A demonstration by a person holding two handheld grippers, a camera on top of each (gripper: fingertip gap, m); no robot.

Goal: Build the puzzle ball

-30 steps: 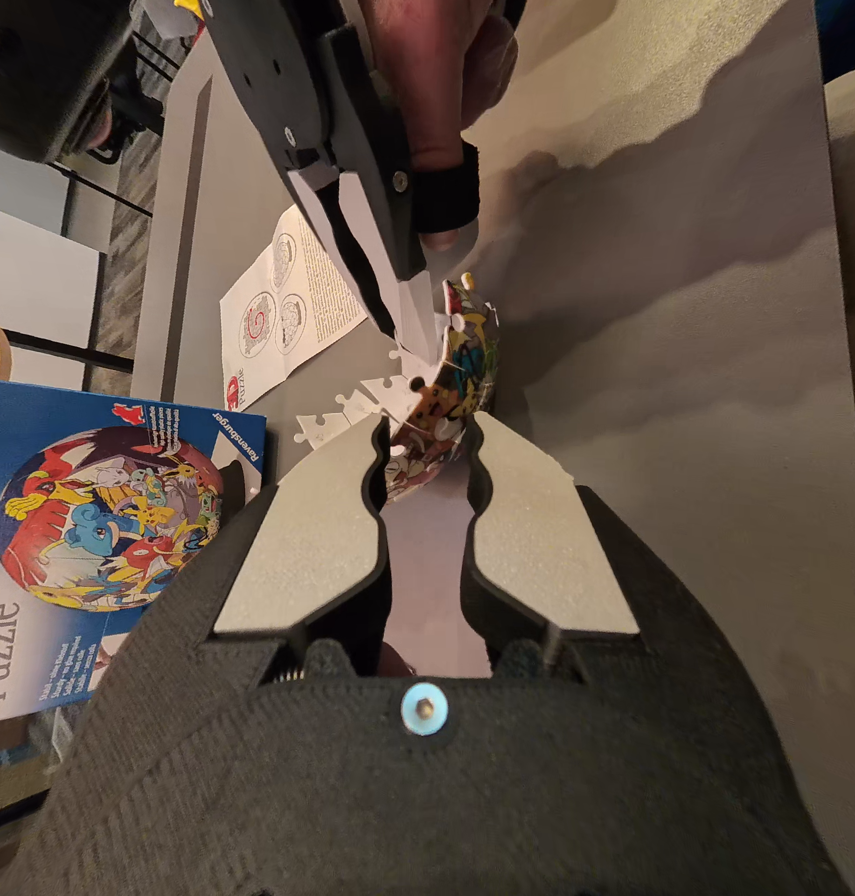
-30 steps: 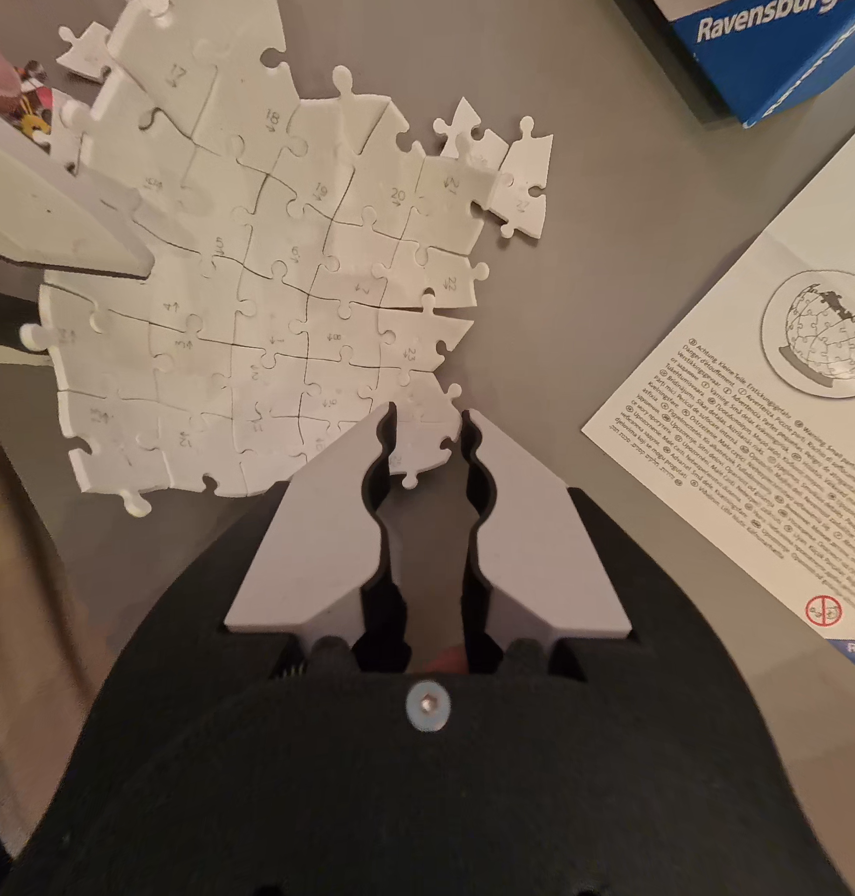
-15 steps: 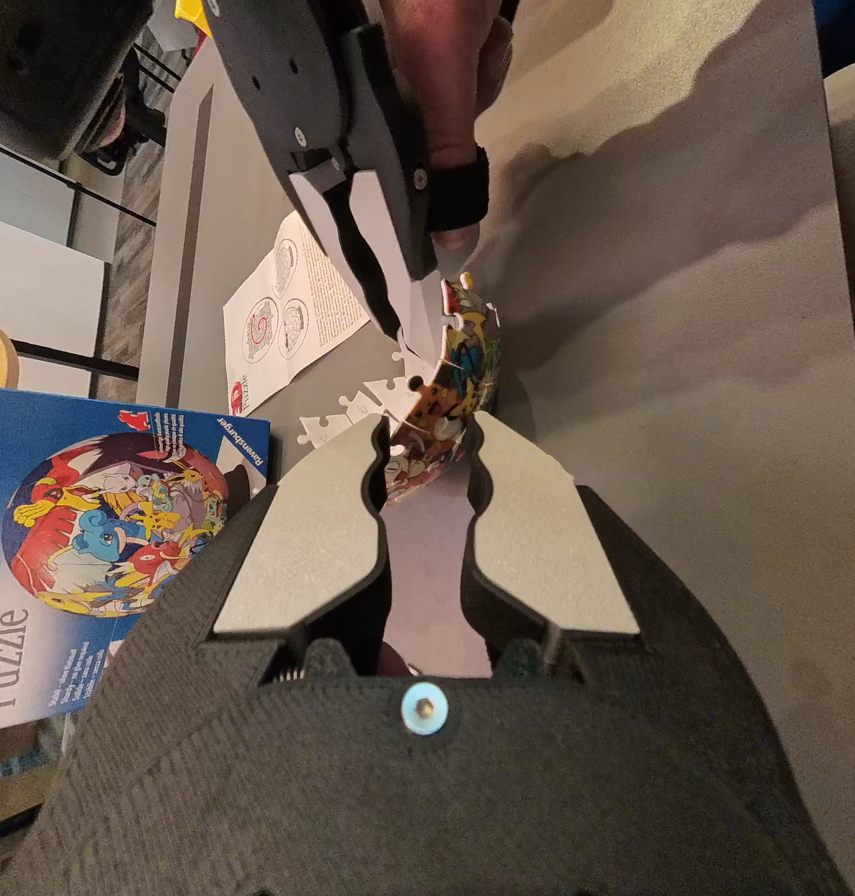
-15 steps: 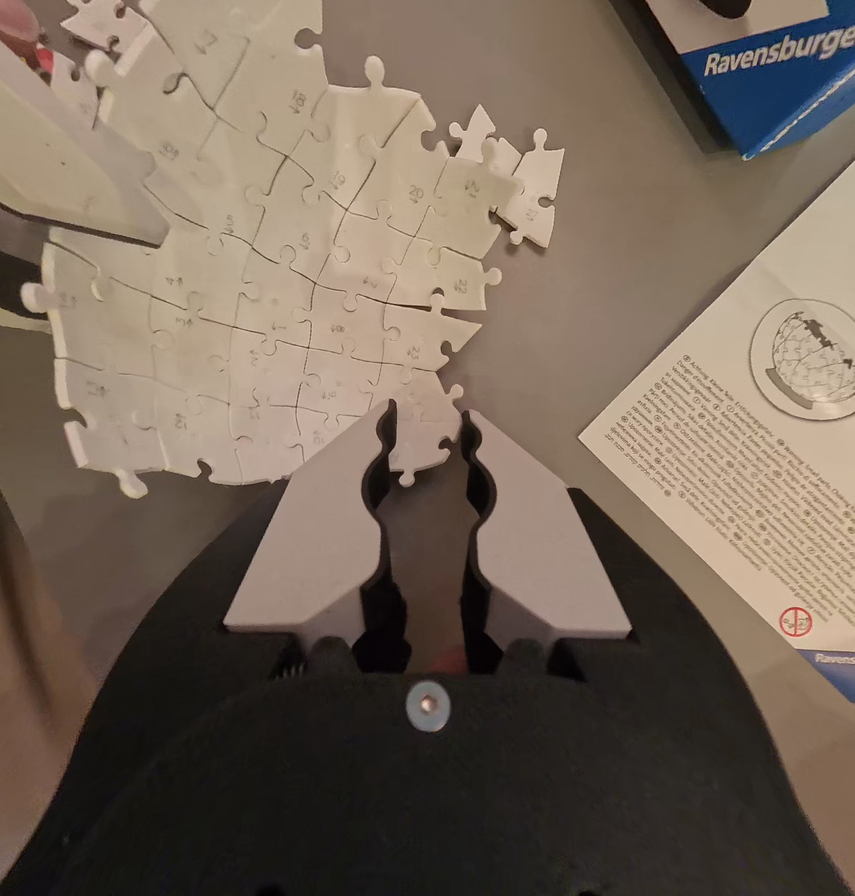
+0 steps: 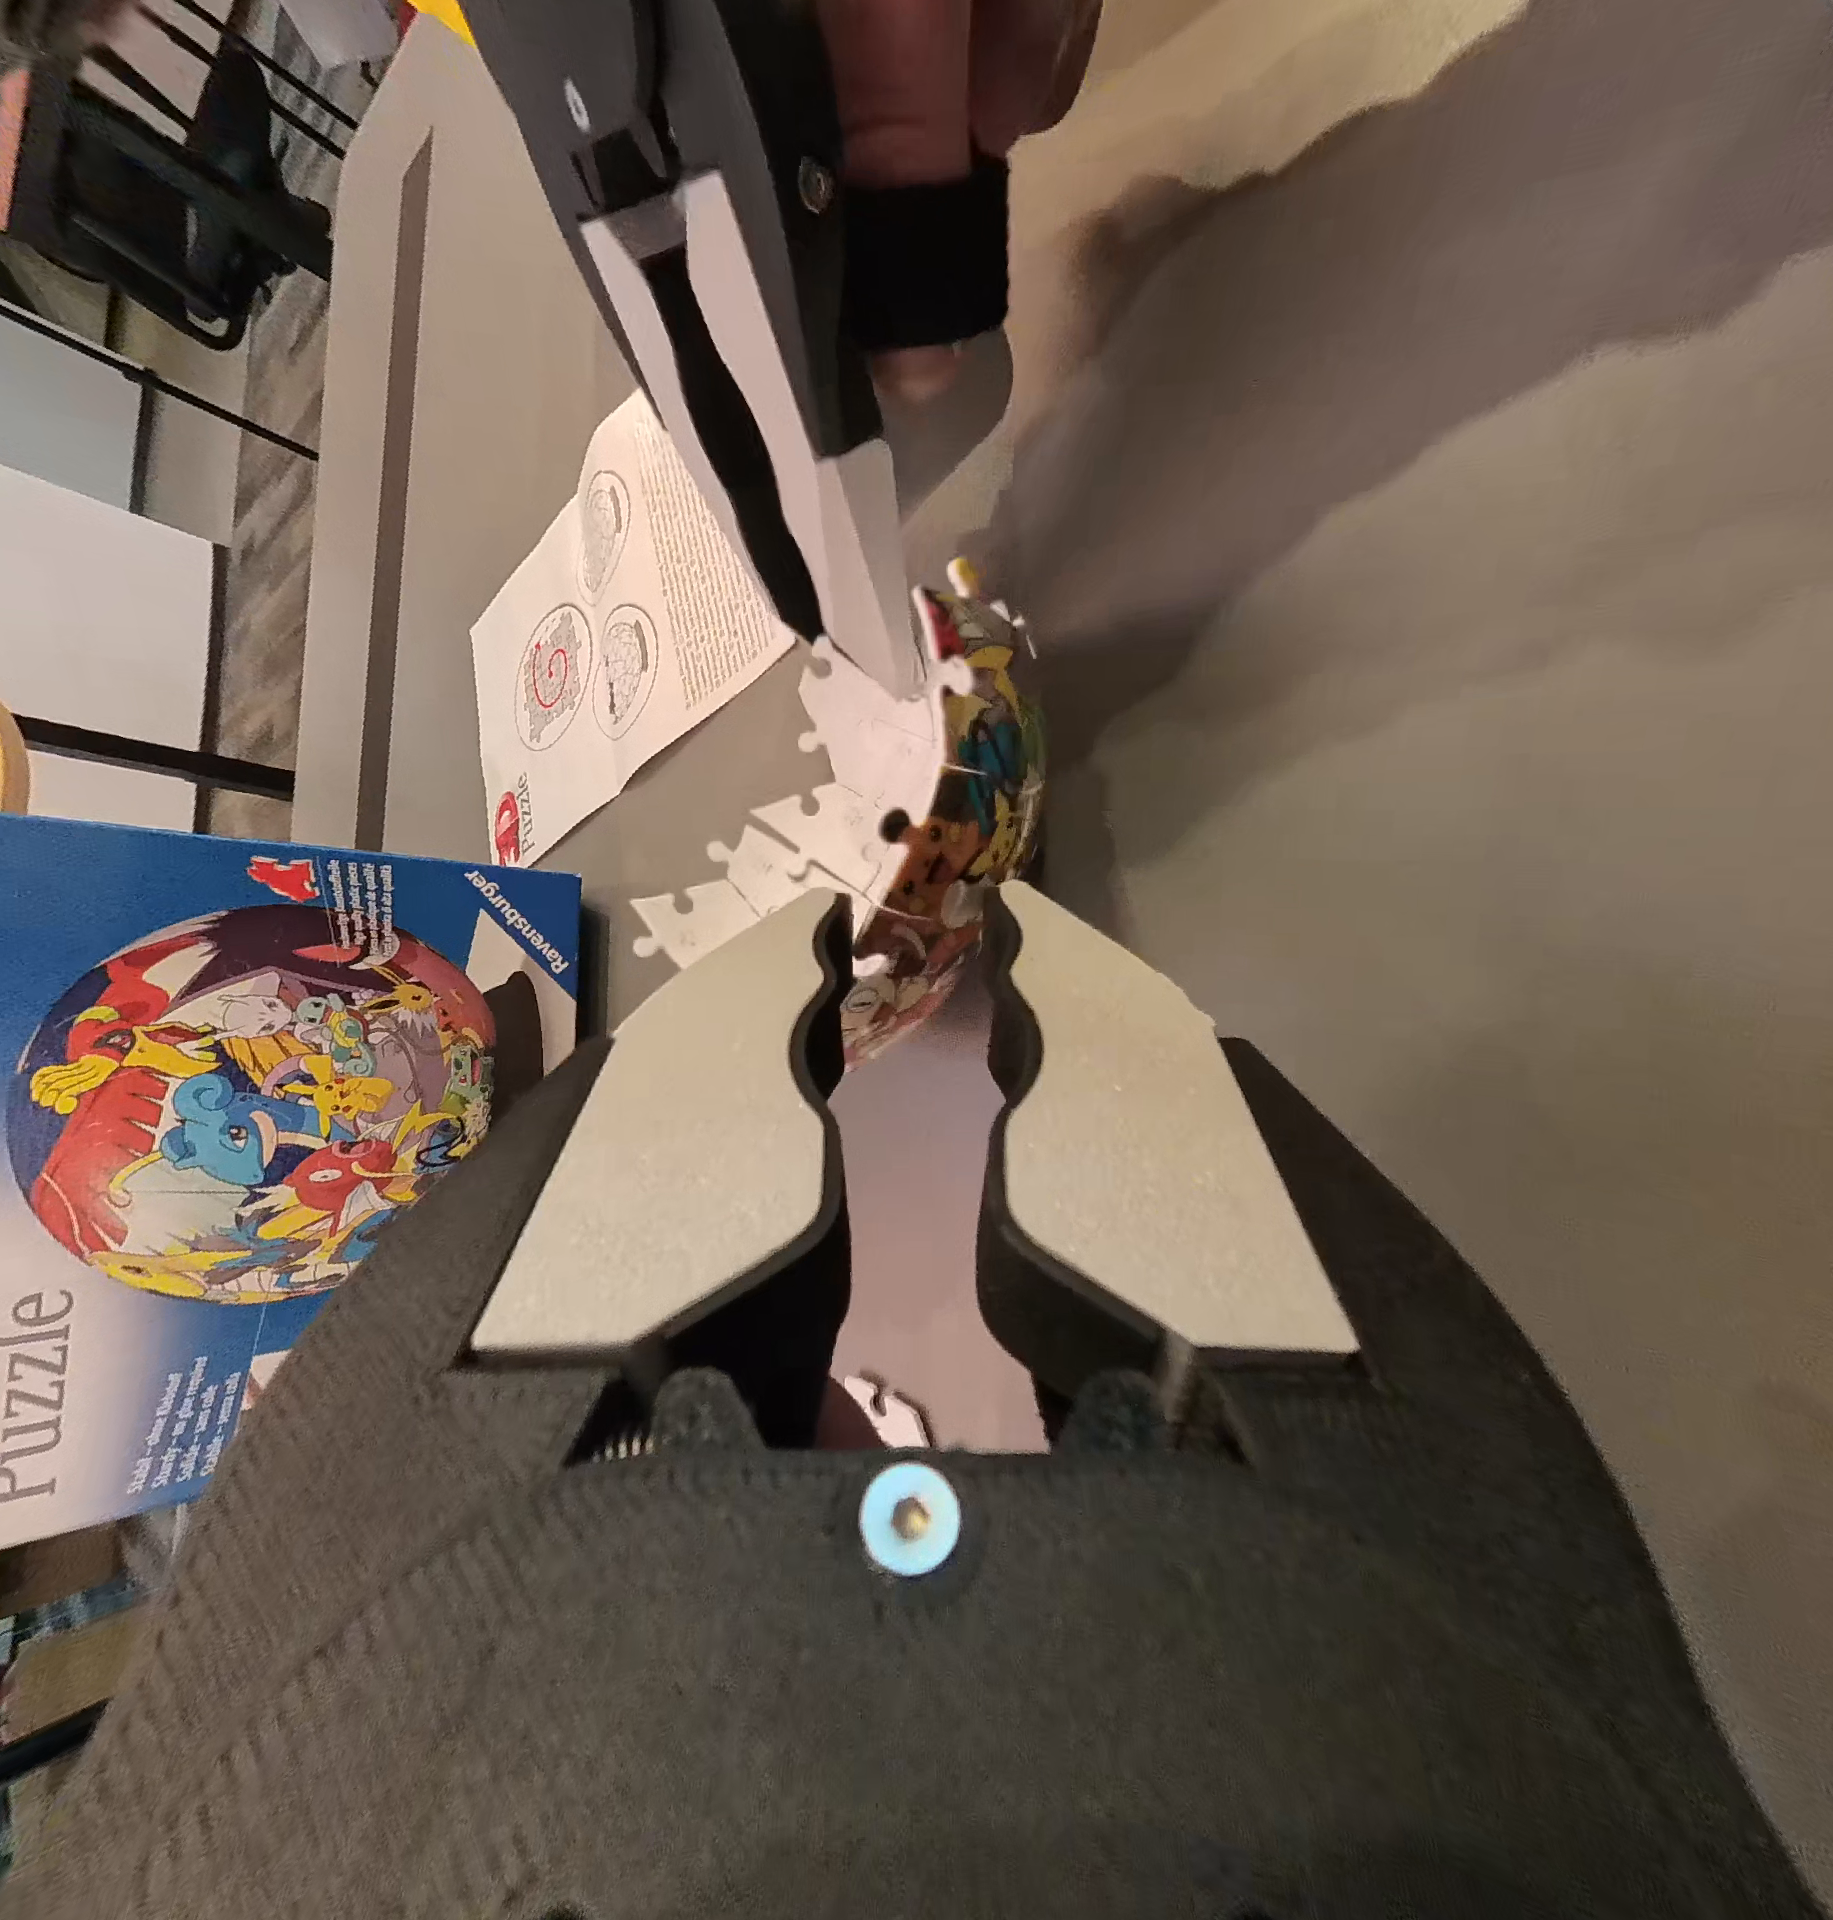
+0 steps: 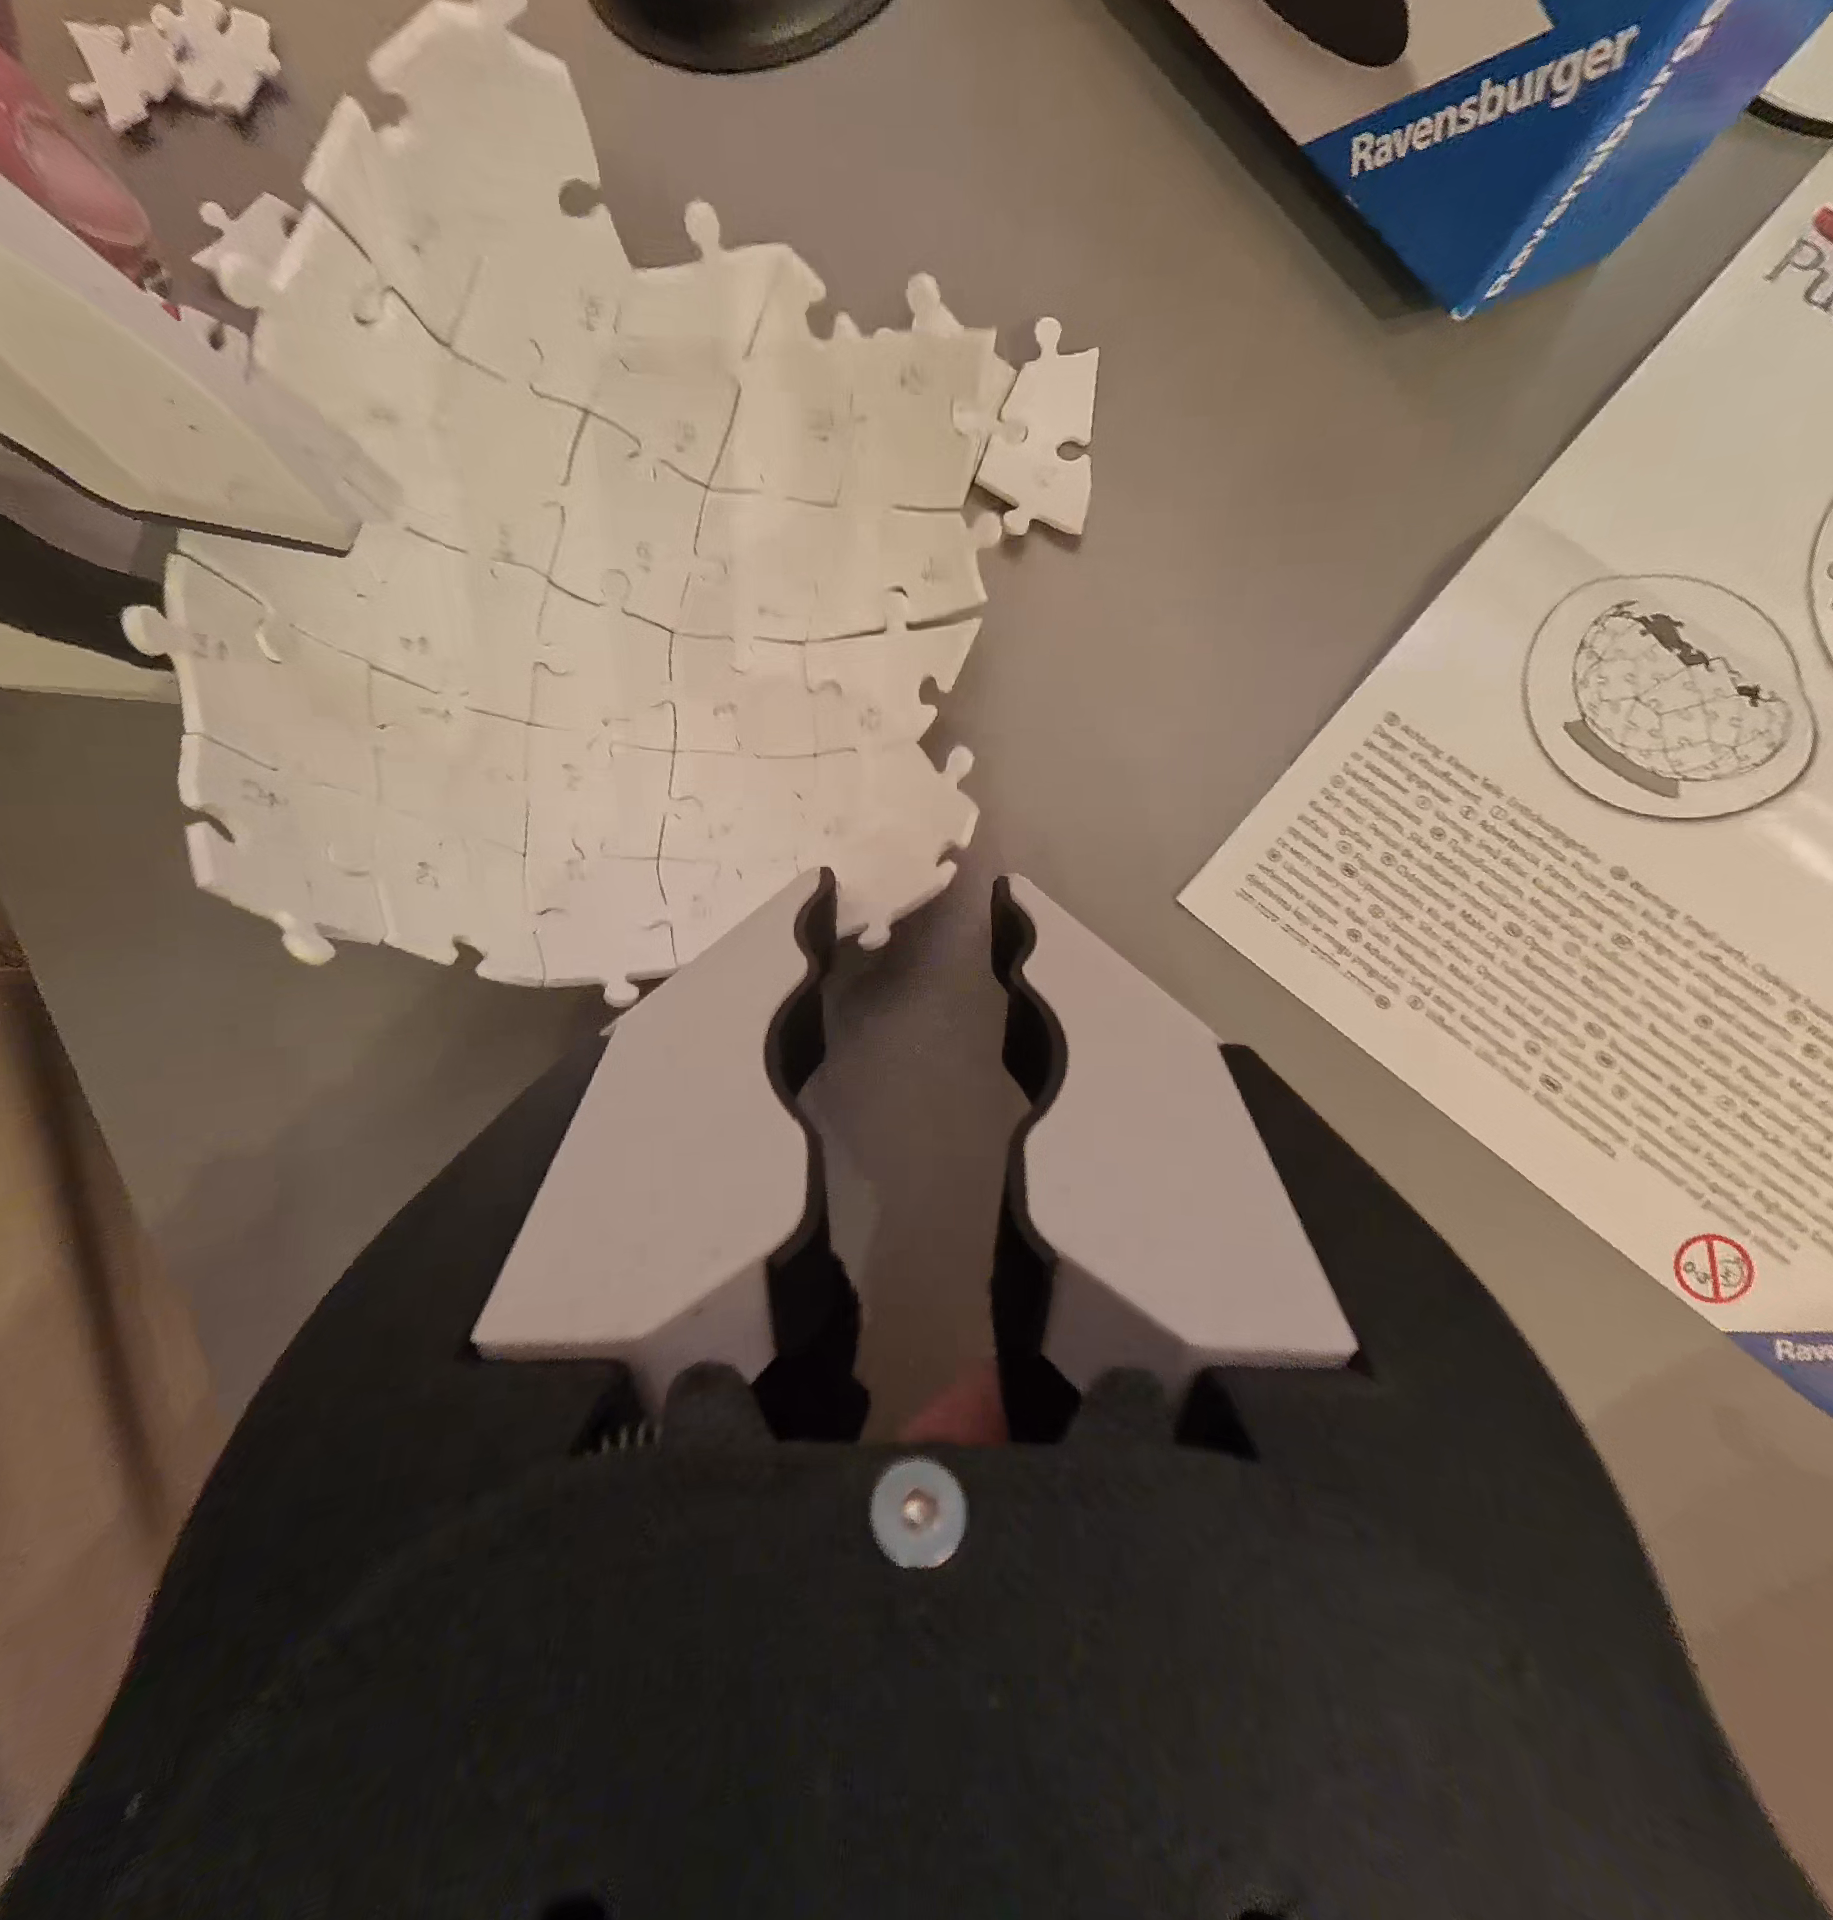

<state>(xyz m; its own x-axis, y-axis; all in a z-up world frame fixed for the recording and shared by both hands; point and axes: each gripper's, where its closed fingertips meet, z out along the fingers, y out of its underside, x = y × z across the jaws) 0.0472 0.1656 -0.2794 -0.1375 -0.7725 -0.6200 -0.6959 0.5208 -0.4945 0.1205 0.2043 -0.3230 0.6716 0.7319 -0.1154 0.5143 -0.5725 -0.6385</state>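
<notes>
White on its inner face and brightly printed on its outer, the half-built puzzle ball [image 6: 600, 634] is a curved shell of joined pieces, held edge-up above the grey counter [image 6: 1151, 644]. In the left wrist view the left gripper [image 5: 917, 914] has its fingers a little apart, with the lower rim of the puzzle ball [image 5: 953, 831] between their tips; whether they press on it cannot be told. In the right wrist view the right gripper [image 6: 912, 894] has its fingers apart with nothing between them, its left fingertip just over the shell's near edge. The same right gripper [image 5: 860, 644] shows in the left wrist view, reaching down from above with its tips touching the shell's white upper rim. One end piece [image 6: 1042, 447] juts from the shell's far corner. Two loose pieces [image 6: 179, 57] lie on the counter beyond the shell. A blue puzzle box [image 5: 216, 1122] sits beside the left gripper, and a white instruction sheet [image 6: 1577, 862] lies flat beside the box [image 6: 1546, 156].
</notes>
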